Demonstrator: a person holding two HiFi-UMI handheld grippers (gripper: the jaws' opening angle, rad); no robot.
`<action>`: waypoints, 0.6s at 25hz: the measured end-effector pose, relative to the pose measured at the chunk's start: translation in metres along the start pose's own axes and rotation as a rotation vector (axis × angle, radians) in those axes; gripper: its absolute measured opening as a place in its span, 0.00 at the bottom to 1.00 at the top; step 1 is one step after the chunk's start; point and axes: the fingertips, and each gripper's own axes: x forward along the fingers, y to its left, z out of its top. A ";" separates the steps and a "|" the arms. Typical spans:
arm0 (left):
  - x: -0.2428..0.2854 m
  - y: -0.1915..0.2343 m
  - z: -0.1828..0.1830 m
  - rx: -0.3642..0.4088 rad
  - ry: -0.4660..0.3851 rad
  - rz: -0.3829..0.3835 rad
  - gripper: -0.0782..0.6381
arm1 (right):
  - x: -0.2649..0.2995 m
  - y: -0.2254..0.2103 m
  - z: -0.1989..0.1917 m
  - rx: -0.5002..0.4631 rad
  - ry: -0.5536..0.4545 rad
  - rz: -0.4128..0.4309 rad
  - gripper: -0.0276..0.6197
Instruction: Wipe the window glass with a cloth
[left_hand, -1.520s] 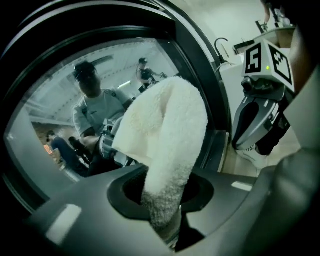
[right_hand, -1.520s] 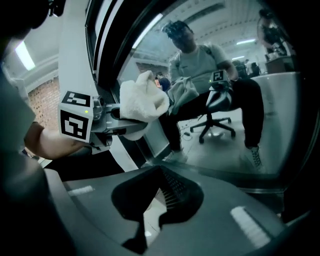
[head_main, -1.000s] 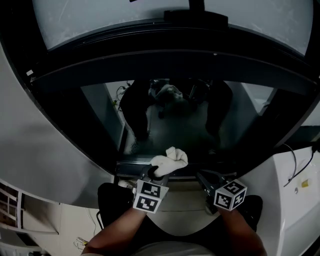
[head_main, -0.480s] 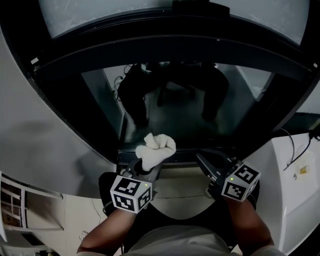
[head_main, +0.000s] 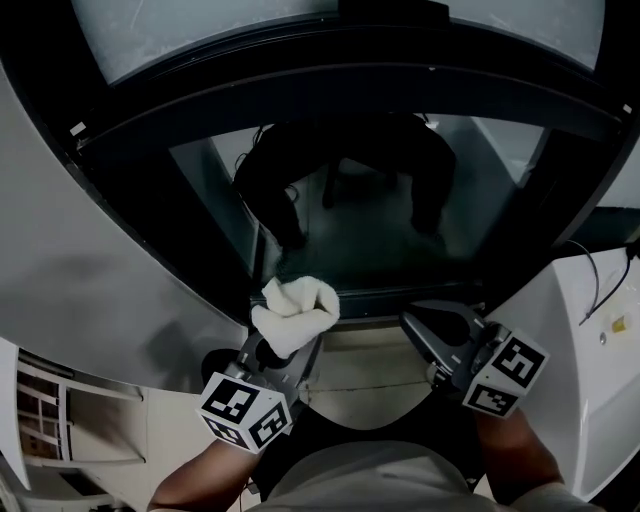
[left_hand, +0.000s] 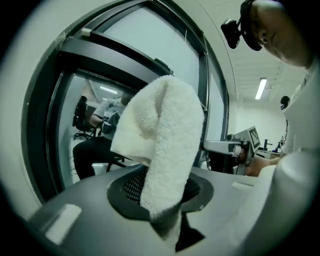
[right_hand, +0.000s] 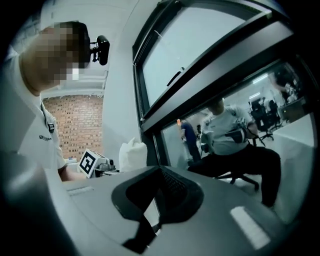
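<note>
Cloth (head_main: 295, 312): white and fluffy, bunched into a soft lump. It sits at the bottom edge of the window glass (head_main: 370, 230), near the pane's lower left corner. Whether it touches the pane cannot be told.
Left gripper (head_main: 283, 352): jaws closed on the cloth's lower end, so the bulk of the cloth stands up above the tips.
Right gripper (head_main: 440, 330): jaws drawn together with nothing between them. It is held low to the right, apart from the cloth and near the pane's bottom edge.
Window frame (head_main: 330, 100): dark and thick, with a second pale pane above the crossbar.
Behind the glass: a seated person (right_hand: 235, 145) in a light top and dark trousers, on an office chair.
Far wall: brick wall (right_hand: 75, 125), seen in the right gripper view.
</note>
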 end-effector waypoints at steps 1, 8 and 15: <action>-0.005 0.002 -0.001 -0.002 -0.008 0.009 0.27 | -0.002 0.002 -0.001 -0.003 0.003 0.000 0.04; -0.026 0.000 -0.014 -0.030 -0.035 0.005 0.27 | -0.010 0.003 -0.021 0.006 0.034 -0.030 0.04; -0.022 -0.005 -0.005 -0.030 -0.058 -0.021 0.27 | -0.023 0.000 -0.008 -0.011 -0.008 -0.078 0.04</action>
